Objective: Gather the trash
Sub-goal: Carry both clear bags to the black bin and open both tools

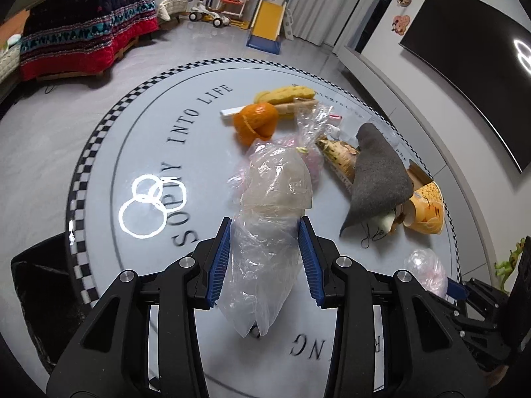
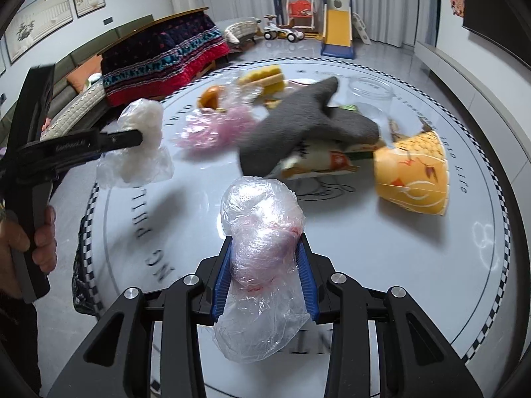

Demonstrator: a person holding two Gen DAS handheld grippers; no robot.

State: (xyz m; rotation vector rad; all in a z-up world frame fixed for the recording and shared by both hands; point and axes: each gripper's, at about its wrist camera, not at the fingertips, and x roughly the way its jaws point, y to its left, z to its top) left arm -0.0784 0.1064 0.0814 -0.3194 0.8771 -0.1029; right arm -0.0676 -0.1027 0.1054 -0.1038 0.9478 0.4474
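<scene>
My left gripper [image 1: 265, 232] is shut on a clear plastic bag with whitish filling [image 1: 272, 195], held above the round white table [image 1: 99, 152]. The right wrist view shows that same left gripper [image 2: 139, 137] at the left with its bag [image 2: 142, 126]. My right gripper [image 2: 265, 248] is shut on a crumpled clear bag with pink inside [image 2: 262, 219]. It shows at the lower right of the left wrist view as well [image 1: 426, 272]. Orange peel [image 1: 255, 121], a yellow sponge [image 1: 285, 94], a grey cloth [image 1: 378, 179], a yellow paper cup [image 1: 428, 205] and pink wrap [image 2: 215, 129] lie on the table.
A black bin bag [image 1: 36, 282] hangs off the table's near left edge. A clear jar [image 2: 371, 94] stands behind the cloth. A person's hand [image 2: 43, 242] grips the left handle. A sofa with a quilt [image 1: 83, 33], a toy slide [image 1: 265, 23] and a wall screen [image 1: 464, 66] ring the room.
</scene>
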